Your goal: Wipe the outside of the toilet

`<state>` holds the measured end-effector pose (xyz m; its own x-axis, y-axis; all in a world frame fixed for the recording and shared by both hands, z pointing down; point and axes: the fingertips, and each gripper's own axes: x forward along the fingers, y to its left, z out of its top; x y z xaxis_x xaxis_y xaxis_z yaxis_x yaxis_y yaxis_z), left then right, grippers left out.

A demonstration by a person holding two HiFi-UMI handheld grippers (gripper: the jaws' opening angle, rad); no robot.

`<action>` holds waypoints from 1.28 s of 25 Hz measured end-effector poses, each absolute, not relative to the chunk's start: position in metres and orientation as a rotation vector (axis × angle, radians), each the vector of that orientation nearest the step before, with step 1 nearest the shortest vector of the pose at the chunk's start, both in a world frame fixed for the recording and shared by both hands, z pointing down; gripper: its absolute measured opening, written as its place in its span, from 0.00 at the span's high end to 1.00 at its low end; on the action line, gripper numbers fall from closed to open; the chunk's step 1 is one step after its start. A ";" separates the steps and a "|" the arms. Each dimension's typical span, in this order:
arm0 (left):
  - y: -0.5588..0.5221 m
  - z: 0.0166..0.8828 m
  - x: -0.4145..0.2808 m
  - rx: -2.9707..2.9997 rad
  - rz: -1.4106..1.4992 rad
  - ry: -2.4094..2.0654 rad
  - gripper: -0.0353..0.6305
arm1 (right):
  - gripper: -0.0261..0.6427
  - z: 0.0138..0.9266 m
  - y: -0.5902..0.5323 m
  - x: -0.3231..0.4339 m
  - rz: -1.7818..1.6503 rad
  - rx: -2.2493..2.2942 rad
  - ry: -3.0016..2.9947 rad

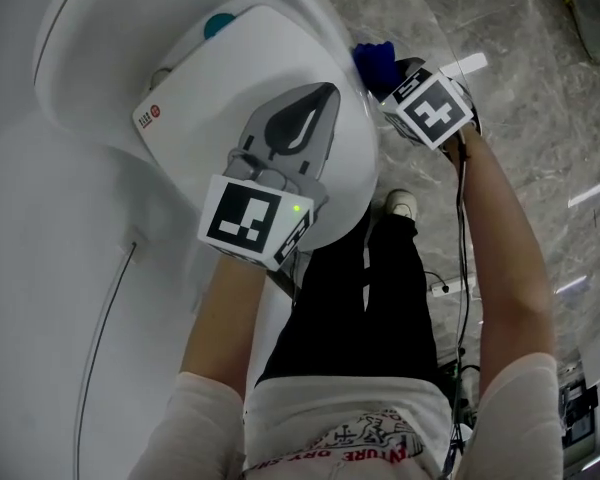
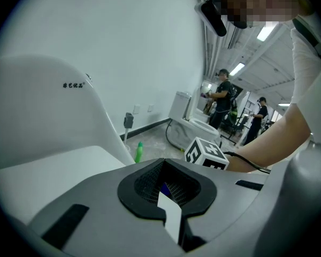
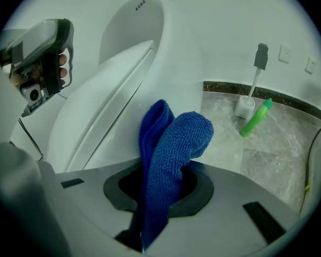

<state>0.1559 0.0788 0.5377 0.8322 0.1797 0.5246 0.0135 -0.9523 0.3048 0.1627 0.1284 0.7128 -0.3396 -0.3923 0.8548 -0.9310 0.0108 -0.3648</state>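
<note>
Right gripper [image 3: 160, 194] pinching blue cloth [image 3: 174, 143] beside toilet [image 3: 168, 52], left gripper [image 1: 318, 103] jaws pressed together over lid [image 1: 245, 53], brush [image 3: 257, 71] standing in holder [image 3: 245, 107]

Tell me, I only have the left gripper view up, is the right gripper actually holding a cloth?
Observer: Yes. The right gripper is shut on a blue cloth, which sticks out past its jaws.
Operator: Where is that cloth against the toilet?
Observer: In the head view it is beside the outer wall of the toilet, on the person's right; contact I cannot confirm.
Operator: And my left gripper?
Observer: The left gripper is above the front of the closed lid.
</note>
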 end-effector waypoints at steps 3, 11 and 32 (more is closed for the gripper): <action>0.090 0.538 0.151 2.720 0.820 0.131 0.94 | 0.85 0.716 0.144 0.149 1.325 1.324 -1.768; 0.123 0.541 0.125 2.714 0.814 0.093 0.94 | 0.85 0.724 0.177 0.120 1.365 1.328 -1.762; 0.209 0.543 -0.004 2.681 0.724 -0.156 0.94 | 0.85 0.726 0.257 0.015 1.328 1.335 -1.752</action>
<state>-0.0044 0.2091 0.5434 0.8626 -0.0126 0.5057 -0.1961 -0.9298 0.3113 0.0154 0.2570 0.7256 -0.3458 -0.3732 0.8609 -0.9297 0.0124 -0.3680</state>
